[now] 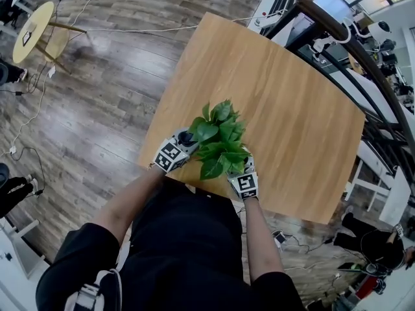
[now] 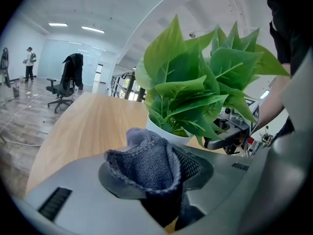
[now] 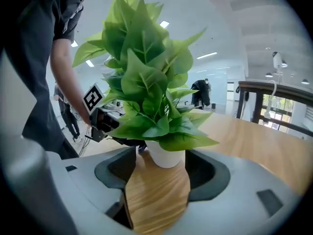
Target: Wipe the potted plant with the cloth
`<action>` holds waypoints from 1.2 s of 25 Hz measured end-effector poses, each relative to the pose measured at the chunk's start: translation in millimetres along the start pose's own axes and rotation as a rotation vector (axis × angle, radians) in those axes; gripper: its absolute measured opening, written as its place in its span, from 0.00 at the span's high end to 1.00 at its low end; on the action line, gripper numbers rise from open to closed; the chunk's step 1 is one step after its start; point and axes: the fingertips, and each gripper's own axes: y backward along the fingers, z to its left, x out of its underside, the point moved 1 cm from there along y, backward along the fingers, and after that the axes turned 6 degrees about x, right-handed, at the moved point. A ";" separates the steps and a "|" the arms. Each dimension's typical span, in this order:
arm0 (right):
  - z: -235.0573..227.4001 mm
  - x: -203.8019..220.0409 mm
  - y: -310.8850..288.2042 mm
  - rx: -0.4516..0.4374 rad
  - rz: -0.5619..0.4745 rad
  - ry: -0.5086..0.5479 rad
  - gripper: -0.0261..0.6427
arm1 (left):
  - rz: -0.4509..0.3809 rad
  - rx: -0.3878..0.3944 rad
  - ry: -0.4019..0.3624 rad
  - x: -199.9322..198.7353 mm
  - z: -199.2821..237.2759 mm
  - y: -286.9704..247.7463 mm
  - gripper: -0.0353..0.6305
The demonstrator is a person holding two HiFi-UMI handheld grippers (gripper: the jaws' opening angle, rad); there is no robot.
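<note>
While the left gripper [image 2: 157, 173] pinches the grey cloth [image 2: 144, 159], right gripper [image 3: 157, 176] wide open, potted plant [image 3: 146, 92] between its jaws.

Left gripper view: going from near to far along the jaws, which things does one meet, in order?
cloth held between the jaws → potted plant on the table → right gripper just behind it

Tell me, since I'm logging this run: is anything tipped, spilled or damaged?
Nothing stands out. The potted plant stands upright on the table, no spill visible. The left tongs grip the cloth; the right tongs are open by the pot.
</note>
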 end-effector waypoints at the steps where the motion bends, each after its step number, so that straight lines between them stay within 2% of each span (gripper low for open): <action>1: 3.3 -0.6 -5.1 -0.034 0.012 0.024 0.52 | 0.003 -0.009 -0.005 -0.4 -0.2 -1.0 0.68; 4: 11.9 -6.4 -15.0 -0.088 0.010 0.051 0.51 | -0.004 -0.040 0.006 -3.9 -1.0 -4.1 0.68; 7: 11.4 -7.6 -17.6 -0.052 -0.006 0.014 0.51 | -0.006 -0.064 0.014 -6.2 0.6 -4.5 0.68; 13: 10.0 1.2 -19.3 0.037 -0.024 -0.050 0.51 | -0.001 -0.041 0.009 -1.2 -19.0 0.7 0.68; 16: 8.0 -4.1 -20.9 0.034 -0.025 -0.055 0.51 | 0.005 -0.040 0.032 7.2 -27.2 0.1 0.68; 22: 4.7 -6.9 -22.3 0.031 -0.010 -0.048 0.51 | 0.038 0.003 0.012 19.1 -41.9 0.5 0.68; 26: 10.3 -6.5 -20.1 -0.011 -0.021 -0.053 0.51 | 0.026 -0.017 0.018 14.3 -37.2 -1.6 0.68; 30: 35.3 -3.2 -12.1 -0.093 -0.016 -0.027 0.51 | -0.005 -0.075 0.053 7.3 -16.9 4.8 0.68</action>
